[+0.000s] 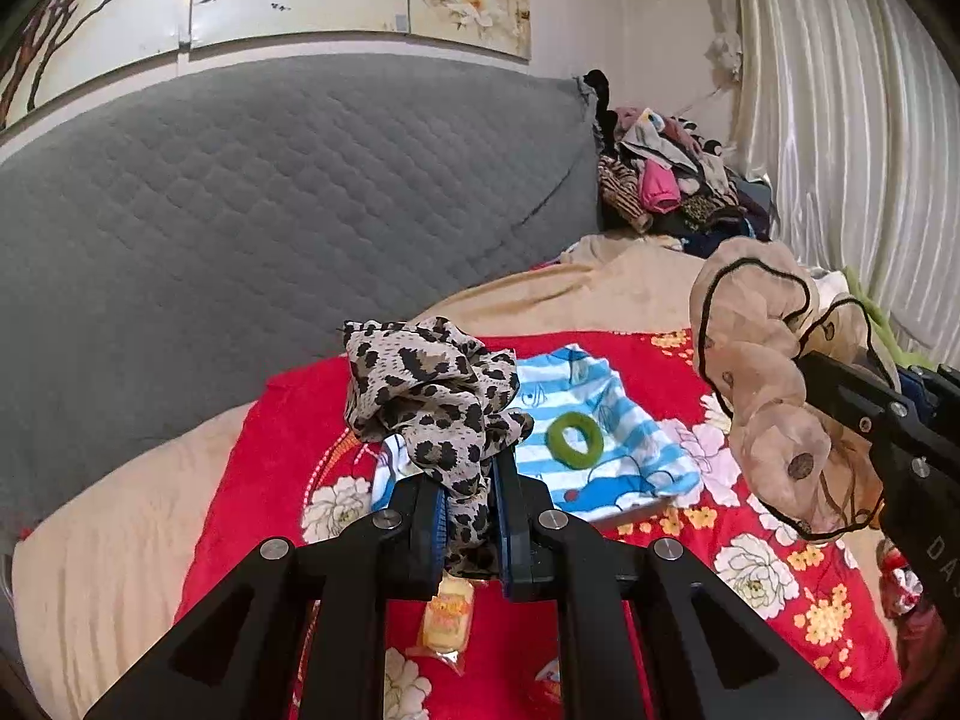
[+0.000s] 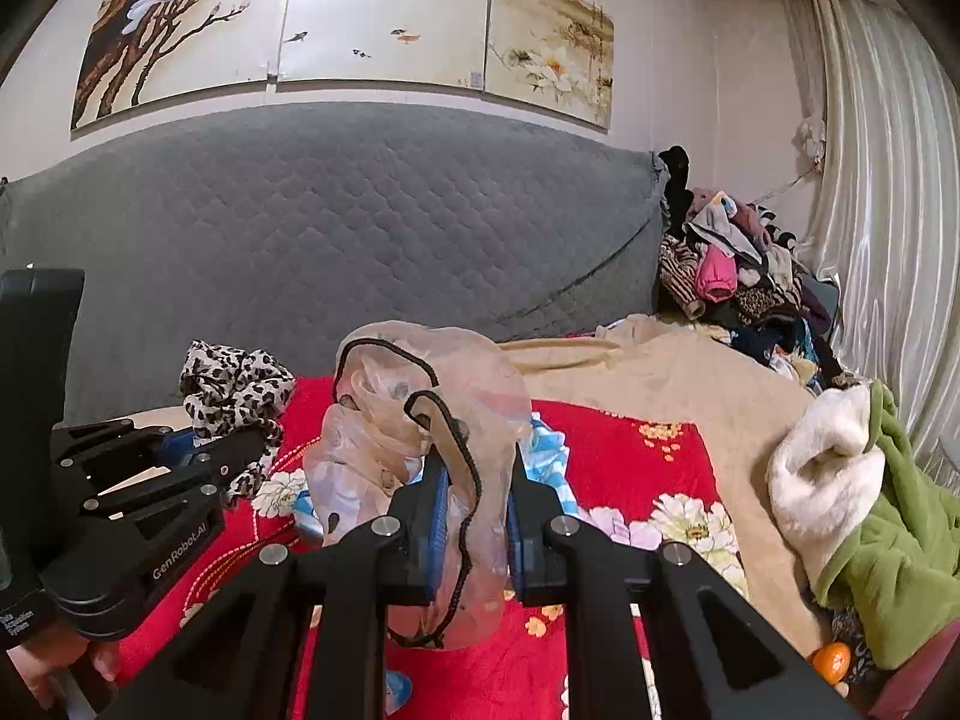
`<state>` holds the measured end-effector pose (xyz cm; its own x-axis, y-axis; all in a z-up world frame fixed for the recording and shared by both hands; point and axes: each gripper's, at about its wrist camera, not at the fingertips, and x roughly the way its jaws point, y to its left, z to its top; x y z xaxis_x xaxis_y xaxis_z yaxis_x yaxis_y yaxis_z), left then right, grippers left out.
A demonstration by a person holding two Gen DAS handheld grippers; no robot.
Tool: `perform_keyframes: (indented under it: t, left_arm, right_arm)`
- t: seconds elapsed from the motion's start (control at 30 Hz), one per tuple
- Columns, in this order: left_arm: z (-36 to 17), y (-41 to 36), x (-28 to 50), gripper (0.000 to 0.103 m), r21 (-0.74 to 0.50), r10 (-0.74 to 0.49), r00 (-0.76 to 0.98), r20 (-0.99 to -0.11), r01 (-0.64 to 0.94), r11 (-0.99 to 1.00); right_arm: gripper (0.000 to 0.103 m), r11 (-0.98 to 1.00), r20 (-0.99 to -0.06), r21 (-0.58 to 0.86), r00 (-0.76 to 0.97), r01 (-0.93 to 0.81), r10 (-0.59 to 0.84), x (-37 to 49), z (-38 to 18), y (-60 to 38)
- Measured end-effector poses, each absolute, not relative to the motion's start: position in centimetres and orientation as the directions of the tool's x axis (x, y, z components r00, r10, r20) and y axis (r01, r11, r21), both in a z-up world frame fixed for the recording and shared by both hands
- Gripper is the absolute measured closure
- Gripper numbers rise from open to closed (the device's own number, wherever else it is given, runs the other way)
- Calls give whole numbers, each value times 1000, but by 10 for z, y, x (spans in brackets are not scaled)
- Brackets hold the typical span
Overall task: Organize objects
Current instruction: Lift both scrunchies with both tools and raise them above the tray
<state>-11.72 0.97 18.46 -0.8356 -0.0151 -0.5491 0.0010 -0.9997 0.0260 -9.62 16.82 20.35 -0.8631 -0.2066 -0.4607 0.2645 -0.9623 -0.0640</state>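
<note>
Above the red floral blanket (image 1: 288, 420) on the bed, my left tongs (image 1: 471, 516) are clamped on a leopard-print scrunchie (image 1: 420, 384), lifted clear of the bedding. My right tongs (image 2: 477, 516) are clamped on a sheer beige scrunchie (image 2: 408, 420) with black edging, off at three o'clock from the left pair. A green hair ring (image 1: 574, 440) lies on a blue-striped cloth (image 1: 630, 450) at twelve o'clock beyond my left tongs.
</note>
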Motion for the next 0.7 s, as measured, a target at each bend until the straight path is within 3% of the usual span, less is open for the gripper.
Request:
perform_keyframes:
  t: [0.7]
  left_arm:
    - [177, 8, -170, 90, 45, -43, -834, -550, 22, -999]
  right_arm:
    - [86, -966, -452, -82, -873, 245, -183, -148, 204, 167]
